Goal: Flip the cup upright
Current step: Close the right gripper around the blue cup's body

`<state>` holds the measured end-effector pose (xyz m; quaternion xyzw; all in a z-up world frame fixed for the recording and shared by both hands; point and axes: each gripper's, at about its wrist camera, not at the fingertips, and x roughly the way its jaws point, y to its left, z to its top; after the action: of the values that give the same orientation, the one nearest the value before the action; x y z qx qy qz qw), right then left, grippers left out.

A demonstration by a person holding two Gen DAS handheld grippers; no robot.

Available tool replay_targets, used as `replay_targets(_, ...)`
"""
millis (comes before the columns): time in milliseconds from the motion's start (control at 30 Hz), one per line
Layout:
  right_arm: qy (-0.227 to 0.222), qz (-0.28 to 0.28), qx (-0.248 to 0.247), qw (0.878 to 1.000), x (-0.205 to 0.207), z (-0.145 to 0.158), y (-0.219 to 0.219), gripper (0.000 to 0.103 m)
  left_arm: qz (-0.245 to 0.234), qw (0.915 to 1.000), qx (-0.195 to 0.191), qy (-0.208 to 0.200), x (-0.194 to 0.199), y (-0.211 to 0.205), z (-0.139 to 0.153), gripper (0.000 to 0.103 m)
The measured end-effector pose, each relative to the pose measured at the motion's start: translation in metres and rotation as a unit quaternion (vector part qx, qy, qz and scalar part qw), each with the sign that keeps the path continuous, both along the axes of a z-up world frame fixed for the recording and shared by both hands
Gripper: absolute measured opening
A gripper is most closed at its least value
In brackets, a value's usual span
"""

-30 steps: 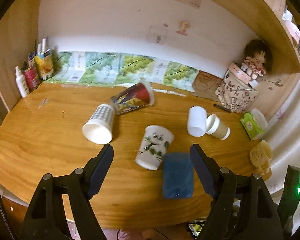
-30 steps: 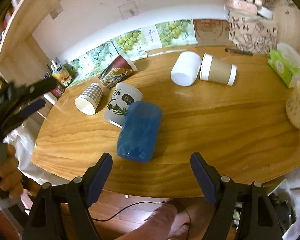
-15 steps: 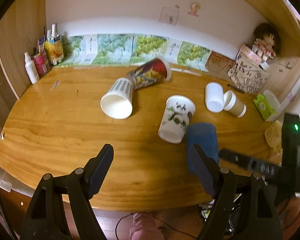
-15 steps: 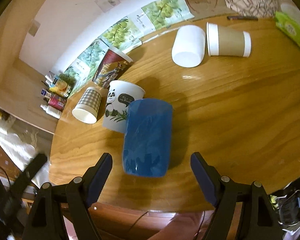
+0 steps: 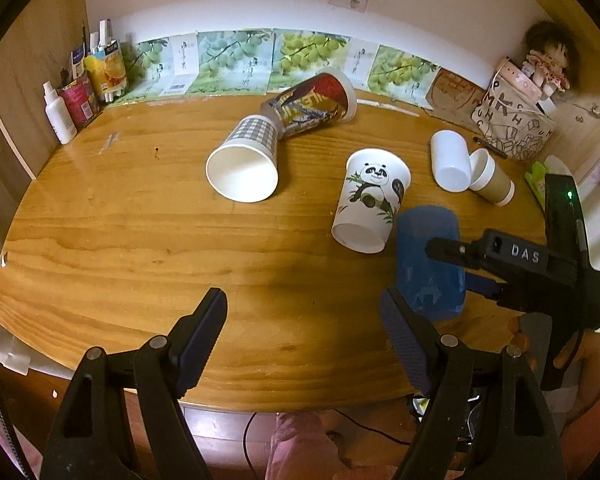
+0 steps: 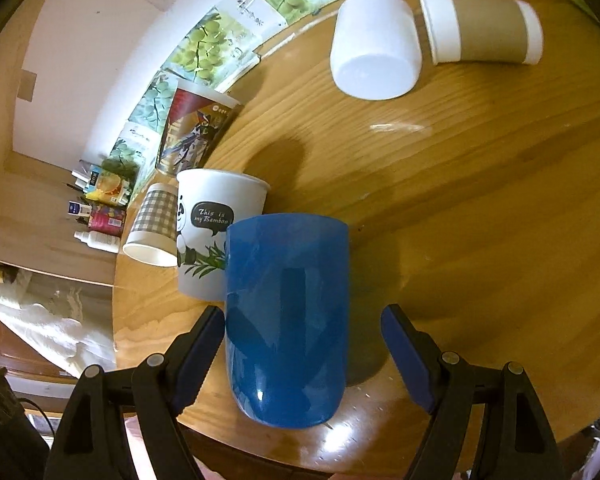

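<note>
A blue cup (image 6: 286,320) lies on its side on the wooden table (image 6: 480,200), its closed base toward the table's front edge. My right gripper (image 6: 302,344) is open with its jaws on either side of the cup's lower half, not touching it. In the left wrist view the blue cup (image 5: 428,276) lies at the right, with the right gripper (image 5: 452,256) reaching over it from the right. My left gripper (image 5: 302,332) is open and empty above the table's front edge, left of the blue cup.
Several other cups lie on their sides: a panda cup (image 5: 370,200) touching the blue cup, a checked cup (image 5: 246,162), a red printed cup (image 5: 312,104), a white cup (image 5: 450,166) and a brown-sleeved cup (image 5: 492,182). Bottles (image 5: 60,114) stand at the back left, a doll and bag (image 5: 516,124) at the back right.
My right gripper has moved forward and down, so the blue cup now sits between its jaws. My left gripper has drawn back and shifted left; the right gripper now shows in its view.
</note>
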<state>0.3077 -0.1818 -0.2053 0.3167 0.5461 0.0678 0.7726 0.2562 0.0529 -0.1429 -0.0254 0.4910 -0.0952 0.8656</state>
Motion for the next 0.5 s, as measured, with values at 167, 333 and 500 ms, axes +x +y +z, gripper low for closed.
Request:
replay_targets(167,0.007,0.006,0.019,1.0,0.008,-0.008,0.001,0.081,0.001,0.9999,0.001,0.015,0.002,-0.001,-0.006,0.082)
replay_targets(333,0.002,0.015,0.007,1.0,0.017,-0.007,0.003,0.081,0.003,0.9996,0.001,0.026,0.003,-0.002,-0.01,0.082)
replay_targets(500,0.004,0.022,-0.01,1.0,0.024,-0.007,0.002,0.071,0.004,0.9995,0.003,0.031,0.005,-0.002,-0.013,0.082)
